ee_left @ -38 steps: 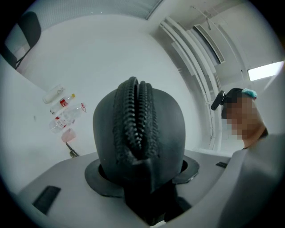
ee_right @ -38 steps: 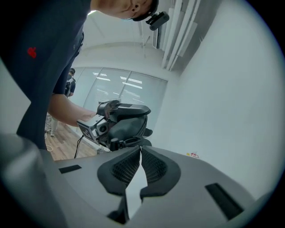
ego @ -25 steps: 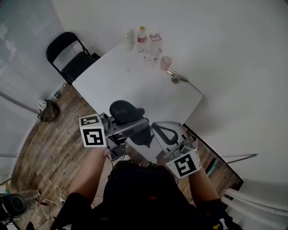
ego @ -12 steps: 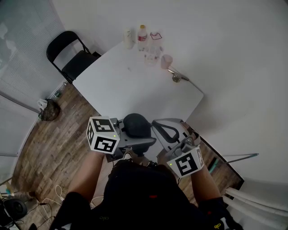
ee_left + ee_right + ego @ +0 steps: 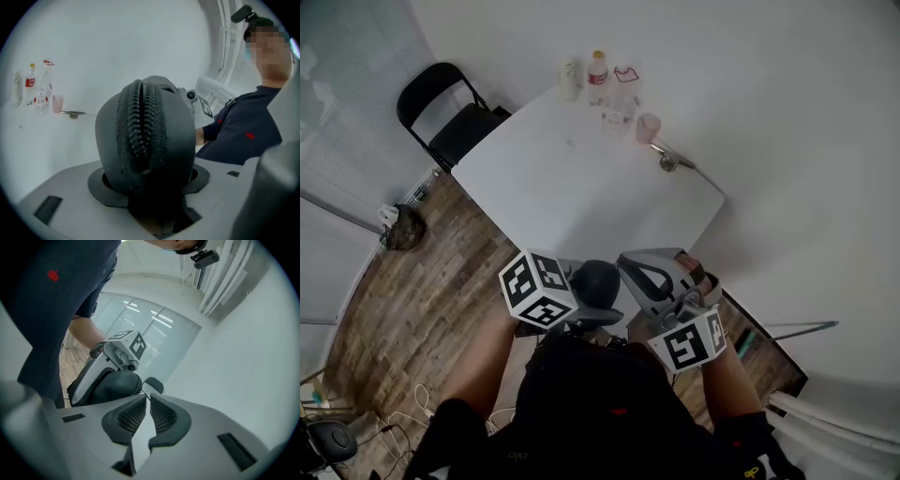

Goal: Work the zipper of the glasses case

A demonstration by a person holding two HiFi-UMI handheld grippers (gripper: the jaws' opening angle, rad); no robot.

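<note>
The dark glasses case hangs close to my body, off the table's near corner. My left gripper is shut on it, with a jaw on each flank. In the left gripper view the case stands end-on, and its zipper teeth run up the middle towards the camera. My right gripper sits just right of the case with its jaws together. In the right gripper view its tips meet at a small dark zipper pull that sticks out just past them, beside the case.
A white table lies ahead. Bottles, a pink cup and a metal item are at its far edge. A black folding chair stands at the left, over wooden floor with a bag.
My left gripper has swung down and to the right with the case, turning it from lying lengthwise to end-on beside the right gripper. The right gripper has stayed in place.
</note>
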